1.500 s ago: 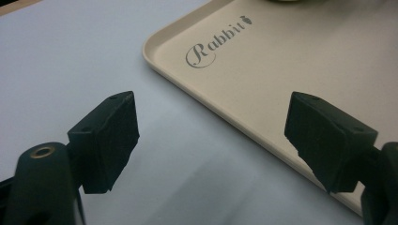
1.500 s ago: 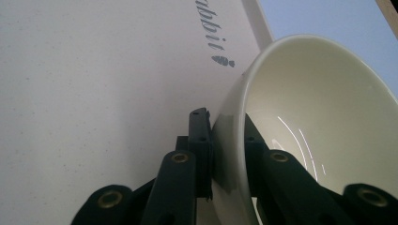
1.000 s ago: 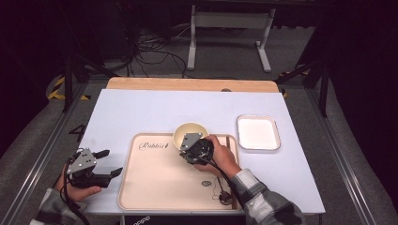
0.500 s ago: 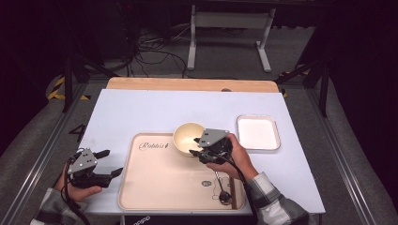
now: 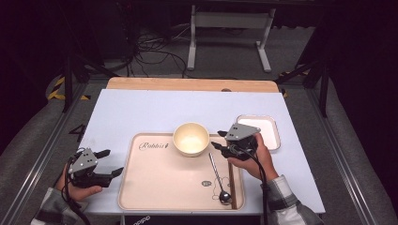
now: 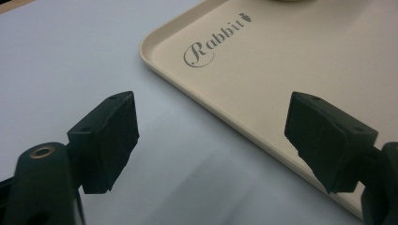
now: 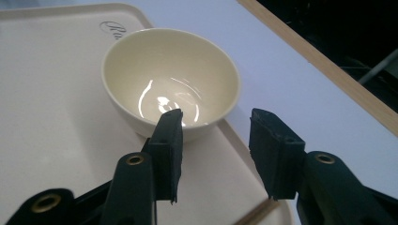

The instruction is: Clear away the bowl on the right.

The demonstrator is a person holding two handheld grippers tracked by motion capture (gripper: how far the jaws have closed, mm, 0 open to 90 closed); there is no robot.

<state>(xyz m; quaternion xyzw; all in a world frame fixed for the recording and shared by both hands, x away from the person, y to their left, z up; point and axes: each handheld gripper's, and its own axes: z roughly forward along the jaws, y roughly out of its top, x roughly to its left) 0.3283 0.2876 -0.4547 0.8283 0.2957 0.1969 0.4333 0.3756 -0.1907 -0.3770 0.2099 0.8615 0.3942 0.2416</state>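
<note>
The right tool (image 5: 220, 143) hangs over the right edge of the beige tray (image 5: 155, 187), just to the right of the cream bowl (image 5: 191, 139), with the person's right hand (image 5: 253, 157) wrapped around its body. Its jaws have just been opening, and nothing sits between them: in the right gripper view the right tool (image 7: 216, 136) shows two black pads standing apart with bare tray surface in the gap, so the bowl is released. The bowl (image 7: 171, 82) stands upright and empty on the tray's far right corner, near the printed word "Rabbit" (image 5: 153, 146), with light glinting off its glazed inside. It lies just beyond the tips of the jaws, apart from them.

A metal spoon (image 5: 217, 174) lies on the right part of the tray, its handle pointing toward the bowl and its scoop near the tray's near edge. A wooden chopstick (image 5: 231, 176) lies alongside it at the tray's right rim. A white rectangular dish (image 5: 270, 131) rests on the pale blue desk (image 5: 141, 112) to the right of the tray, partly behind the right tool.

The left tool (image 5: 108, 163) rests low at the near left corner of the desk, held in the left hand (image 5: 77, 187), its jaws pointing toward the tray's left edge. In the left gripper view the left tool (image 6: 211, 136) is spread wide and empty, with the desk and the tray's rim (image 6: 206, 105) visible between its pads.
</note>
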